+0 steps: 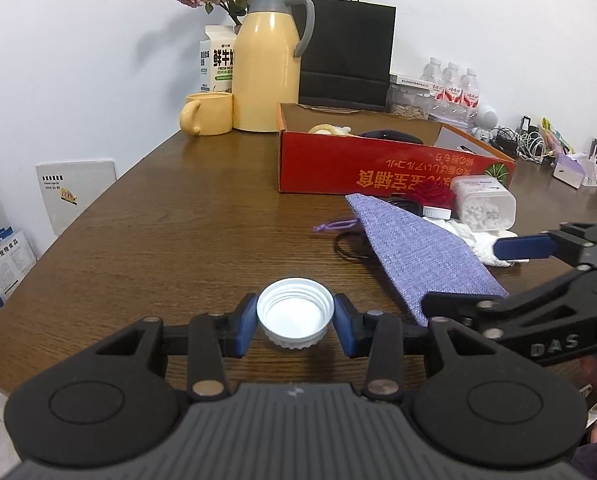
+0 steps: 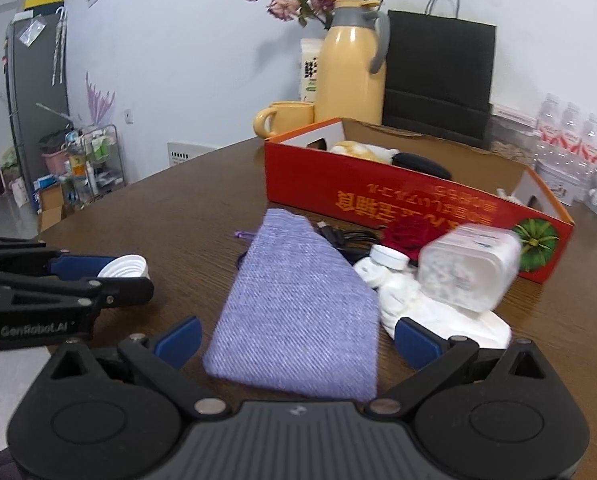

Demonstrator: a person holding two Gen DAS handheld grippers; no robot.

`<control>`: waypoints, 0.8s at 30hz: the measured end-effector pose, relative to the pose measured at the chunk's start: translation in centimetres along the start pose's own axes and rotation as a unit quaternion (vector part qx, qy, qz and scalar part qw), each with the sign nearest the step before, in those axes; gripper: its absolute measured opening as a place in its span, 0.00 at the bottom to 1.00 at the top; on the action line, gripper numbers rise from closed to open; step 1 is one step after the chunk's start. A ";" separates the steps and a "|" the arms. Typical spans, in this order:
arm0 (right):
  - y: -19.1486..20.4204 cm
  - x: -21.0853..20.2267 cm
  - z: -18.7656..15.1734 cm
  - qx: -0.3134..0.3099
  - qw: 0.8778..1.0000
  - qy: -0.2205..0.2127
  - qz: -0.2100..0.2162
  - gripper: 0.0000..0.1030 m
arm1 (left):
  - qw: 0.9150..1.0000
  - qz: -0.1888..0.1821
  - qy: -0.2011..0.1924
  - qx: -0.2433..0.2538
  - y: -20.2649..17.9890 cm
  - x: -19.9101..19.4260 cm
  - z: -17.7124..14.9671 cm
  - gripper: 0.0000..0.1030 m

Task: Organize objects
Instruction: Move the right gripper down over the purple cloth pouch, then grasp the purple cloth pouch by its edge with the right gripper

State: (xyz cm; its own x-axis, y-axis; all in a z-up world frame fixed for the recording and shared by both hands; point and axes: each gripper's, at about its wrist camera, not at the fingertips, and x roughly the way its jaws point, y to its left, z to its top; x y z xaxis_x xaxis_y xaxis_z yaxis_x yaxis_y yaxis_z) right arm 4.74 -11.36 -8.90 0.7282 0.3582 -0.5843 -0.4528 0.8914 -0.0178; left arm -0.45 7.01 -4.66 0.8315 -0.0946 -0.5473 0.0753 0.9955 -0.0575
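My left gripper [image 1: 295,322] is shut on a white screw cap [image 1: 295,312], open side up, just above the brown table [image 1: 158,220]; the cap also shows in the right wrist view [image 2: 127,266]. My right gripper [image 2: 296,340] is open, its blue pads either side of the near end of a purple woven pouch [image 2: 302,308], which also shows in the left wrist view [image 1: 418,248]. Beyond the pouch lie a clear tub of white beads [image 2: 468,268], a white cloth [image 2: 426,312], a small white-capped jar [image 2: 388,258], a red rose [image 2: 412,232] and a black cable [image 2: 346,240].
An open red cardboard box [image 1: 378,172] with items inside stands behind the pile. A yellow thermos [image 1: 268,64], yellow mug [image 1: 208,114], milk carton [image 1: 216,60], black paper bag [image 1: 348,52] and water bottles [image 1: 452,88] line the back wall.
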 end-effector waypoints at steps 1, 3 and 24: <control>0.2 0.4 0.1 -0.002 1.000 0.003 0.001 1.00 | 1.000 0.000 0.000 0.000 0.1 0.0 0.0 0.39; 0.4 0.9 0.3 -0.002 1.000 0.009 0.006 1.00 | 1.000 0.000 0.000 -0.002 0.2 0.0 0.0 0.39; -0.3 1.3 -0.5 0.022 1.000 0.000 -0.003 0.37 | 1.000 0.000 0.001 -0.002 0.0 0.1 -0.3 0.39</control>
State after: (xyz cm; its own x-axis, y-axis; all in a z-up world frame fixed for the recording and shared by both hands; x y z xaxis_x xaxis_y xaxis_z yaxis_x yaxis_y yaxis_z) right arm 5.57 -11.26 -10.07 0.7311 0.3536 -0.5835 -0.4261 0.9046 0.0143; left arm -0.52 7.04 -5.02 0.8302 -0.0947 -0.5494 0.0735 0.9955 -0.0604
